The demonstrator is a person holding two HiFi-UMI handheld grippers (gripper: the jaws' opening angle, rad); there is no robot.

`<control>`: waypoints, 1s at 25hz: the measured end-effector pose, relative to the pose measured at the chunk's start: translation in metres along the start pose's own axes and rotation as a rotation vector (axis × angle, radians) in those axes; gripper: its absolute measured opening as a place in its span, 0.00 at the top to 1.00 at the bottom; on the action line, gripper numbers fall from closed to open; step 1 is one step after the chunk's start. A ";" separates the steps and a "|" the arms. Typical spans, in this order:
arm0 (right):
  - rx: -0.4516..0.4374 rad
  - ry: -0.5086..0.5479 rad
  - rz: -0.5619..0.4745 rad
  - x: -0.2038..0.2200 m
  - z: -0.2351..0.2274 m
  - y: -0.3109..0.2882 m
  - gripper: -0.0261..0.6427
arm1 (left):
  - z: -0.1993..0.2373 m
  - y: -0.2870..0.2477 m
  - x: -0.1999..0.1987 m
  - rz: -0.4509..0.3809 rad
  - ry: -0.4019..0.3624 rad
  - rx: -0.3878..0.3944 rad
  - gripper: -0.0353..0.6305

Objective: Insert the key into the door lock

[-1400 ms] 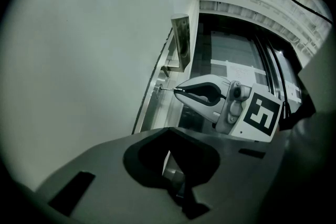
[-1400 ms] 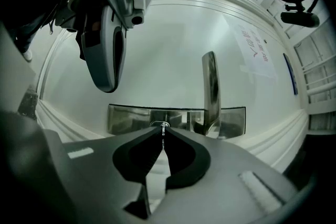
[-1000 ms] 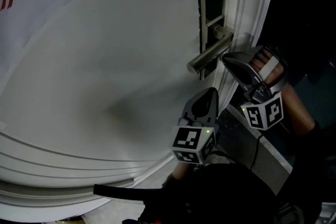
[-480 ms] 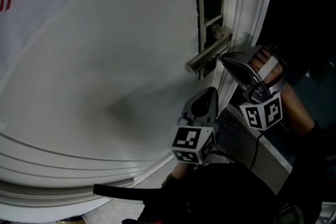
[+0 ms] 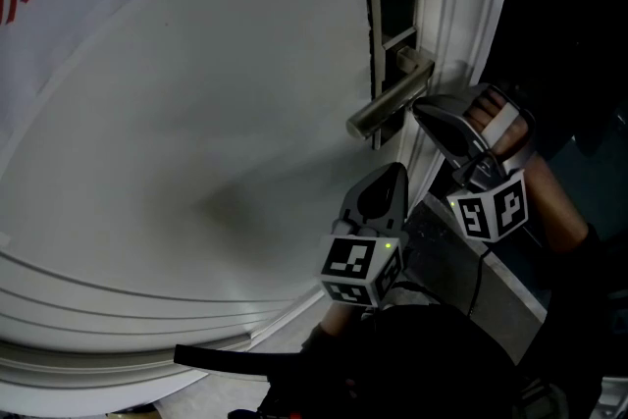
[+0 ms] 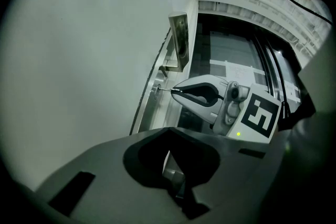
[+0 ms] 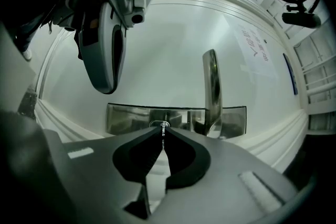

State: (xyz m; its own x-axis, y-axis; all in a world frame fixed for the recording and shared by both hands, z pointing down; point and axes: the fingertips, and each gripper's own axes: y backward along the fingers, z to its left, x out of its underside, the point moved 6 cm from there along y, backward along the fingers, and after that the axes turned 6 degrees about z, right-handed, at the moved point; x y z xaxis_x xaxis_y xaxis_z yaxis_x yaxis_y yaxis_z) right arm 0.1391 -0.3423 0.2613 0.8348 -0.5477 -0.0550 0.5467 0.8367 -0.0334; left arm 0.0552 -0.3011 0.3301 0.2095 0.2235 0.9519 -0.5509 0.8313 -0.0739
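Head view: almost nothing has changed since half a second ago. Against a second ago the lock plate sits slightly higher and further left in frame. My right gripper stays parked under the lever handle at the edge of the door. The right hand is wrapped round its grip and the forearm runs off to lower right. My left gripper hangs lower, tip up, apart from the lock.

Left gripper view: the left gripper's jaws are closed tip to tip with nothing between them. Beyond them the right gripper points level at the door edge, and the key bridges from its tips to the lock cylinder.

Right gripper view: the right gripper's jaws are clenched on the key, whose tip is at the lock cylinder in the lock plate. I can't tell how deep it goes. The lever handle stands just right of the key, and the left gripper is upper left.
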 end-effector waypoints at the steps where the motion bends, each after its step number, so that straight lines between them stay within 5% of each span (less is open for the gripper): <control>1: 0.000 0.001 0.000 0.000 0.000 0.000 0.94 | 0.001 0.000 0.000 -0.001 0.001 -0.002 0.95; 25: 0.001 -0.002 0.013 0.000 0.000 -0.004 0.94 | 0.001 -0.001 -0.002 -0.009 0.001 0.004 0.95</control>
State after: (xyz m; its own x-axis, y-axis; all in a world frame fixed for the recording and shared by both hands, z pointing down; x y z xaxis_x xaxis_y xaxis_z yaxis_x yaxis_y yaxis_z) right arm 0.1367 -0.3450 0.2612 0.8419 -0.5369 -0.0537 0.5360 0.8436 -0.0312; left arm 0.0544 -0.3025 0.3290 0.2152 0.2162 0.9523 -0.5519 0.8314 -0.0640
